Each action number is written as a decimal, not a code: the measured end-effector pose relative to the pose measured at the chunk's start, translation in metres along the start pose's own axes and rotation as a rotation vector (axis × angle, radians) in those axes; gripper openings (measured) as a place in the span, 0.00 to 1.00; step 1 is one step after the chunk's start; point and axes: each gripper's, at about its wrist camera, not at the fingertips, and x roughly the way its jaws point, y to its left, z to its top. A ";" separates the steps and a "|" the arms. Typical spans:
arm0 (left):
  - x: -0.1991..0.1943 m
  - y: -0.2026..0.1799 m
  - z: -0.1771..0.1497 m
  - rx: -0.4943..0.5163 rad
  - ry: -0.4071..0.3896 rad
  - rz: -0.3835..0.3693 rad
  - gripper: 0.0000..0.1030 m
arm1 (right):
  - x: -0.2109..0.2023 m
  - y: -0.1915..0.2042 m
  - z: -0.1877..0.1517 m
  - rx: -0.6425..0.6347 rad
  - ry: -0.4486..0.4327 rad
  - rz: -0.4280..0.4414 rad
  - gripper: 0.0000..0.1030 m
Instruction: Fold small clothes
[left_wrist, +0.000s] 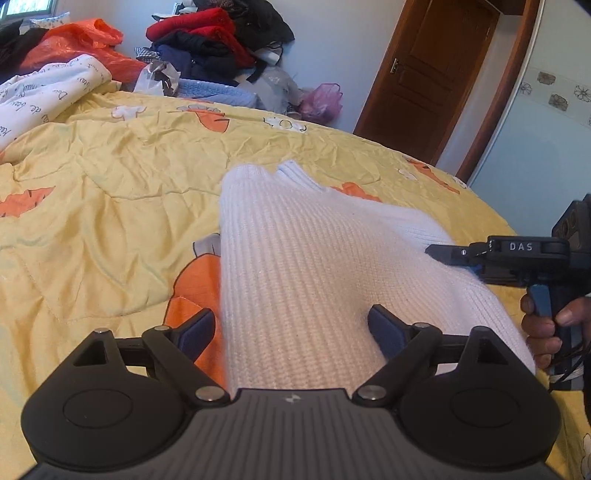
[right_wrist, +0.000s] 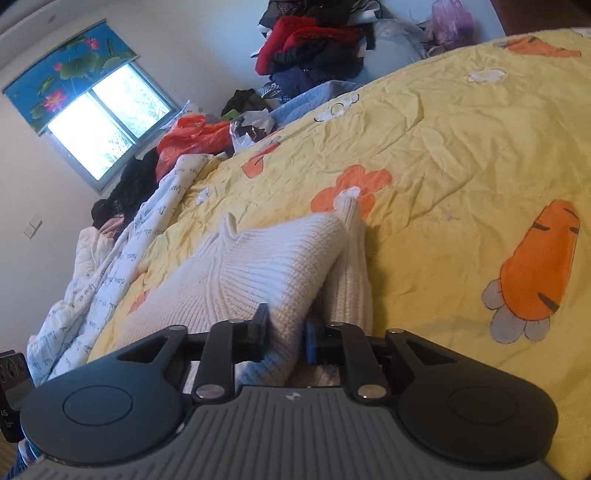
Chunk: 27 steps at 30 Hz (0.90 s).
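A white ribbed knit sweater (left_wrist: 303, 266) lies on the yellow carrot-print quilt (left_wrist: 110, 206). In the left wrist view my left gripper (left_wrist: 291, 332) is open, its blue pads (left_wrist: 386, 332) wide apart over the near part of the sweater. The right gripper (left_wrist: 443, 254) shows at the right edge of that view, its fingers on the sweater's right edge. In the right wrist view my right gripper (right_wrist: 286, 332) is shut on a fold of the sweater (right_wrist: 258, 266), lifting the edge; a sleeve (right_wrist: 351, 236) lies beside it.
A pile of red, black and blue clothes (left_wrist: 218, 40) sits at the far side of the bed, with an orange plastic bag (left_wrist: 74, 48) and a white printed blanket (left_wrist: 48, 96) to the left. A brown door (left_wrist: 436, 74) stands at the back right. A window (right_wrist: 103, 122) is at the left.
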 end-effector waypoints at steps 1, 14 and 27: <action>0.000 0.000 0.000 0.005 0.000 0.003 0.88 | -0.001 0.004 0.002 -0.015 0.008 -0.014 0.34; -0.001 0.002 -0.001 -0.003 0.000 0.001 0.89 | 0.031 0.103 0.003 -0.412 0.025 -0.203 0.61; -0.044 0.060 -0.025 -0.249 0.052 -0.215 0.89 | -0.063 0.053 -0.029 -0.077 -0.125 0.006 0.70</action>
